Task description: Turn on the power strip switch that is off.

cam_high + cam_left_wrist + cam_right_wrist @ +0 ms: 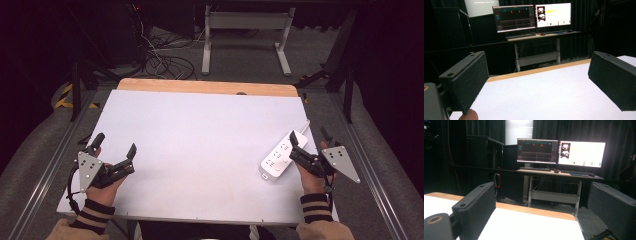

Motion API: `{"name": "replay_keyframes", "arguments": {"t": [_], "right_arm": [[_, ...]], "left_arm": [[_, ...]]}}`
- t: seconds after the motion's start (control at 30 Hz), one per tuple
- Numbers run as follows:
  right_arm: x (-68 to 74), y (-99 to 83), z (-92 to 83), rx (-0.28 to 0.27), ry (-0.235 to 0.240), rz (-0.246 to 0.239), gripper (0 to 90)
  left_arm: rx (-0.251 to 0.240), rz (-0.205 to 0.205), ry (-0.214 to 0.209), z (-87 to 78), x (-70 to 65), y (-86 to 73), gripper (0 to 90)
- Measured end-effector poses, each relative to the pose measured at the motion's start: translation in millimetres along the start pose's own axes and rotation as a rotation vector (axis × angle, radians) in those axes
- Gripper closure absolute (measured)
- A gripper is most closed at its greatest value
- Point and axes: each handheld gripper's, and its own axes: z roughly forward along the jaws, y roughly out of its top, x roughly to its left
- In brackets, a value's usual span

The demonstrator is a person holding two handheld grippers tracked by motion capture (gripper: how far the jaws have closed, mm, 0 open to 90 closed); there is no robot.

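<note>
Power strip [283, 155] near table [200, 150] edge, just beside right gripper [306, 140]

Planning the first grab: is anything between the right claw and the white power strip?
Nothing visible. The power strip lies on the white table just left of the open right claw, bare surface around it.

Black curtains [579, 131] close off a dim room with grey carpet [240, 55]. Beyond the white table [200, 150], a desk [560, 173] carries two lit monitors [561, 151], and cables [165, 60] tangle on the floor.
</note>
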Motion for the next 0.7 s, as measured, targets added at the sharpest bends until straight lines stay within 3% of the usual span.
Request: {"name": "replay_keyframes", "arguments": {"t": [0.7], "right_arm": [[2.6, -1.5, 1.1, 0.019, -0.003, -0.011, 7.2]], "left_arm": [[-0.002, -0.003, 0.001, -0.3, 0.0, 0.2, 3.4]]}}
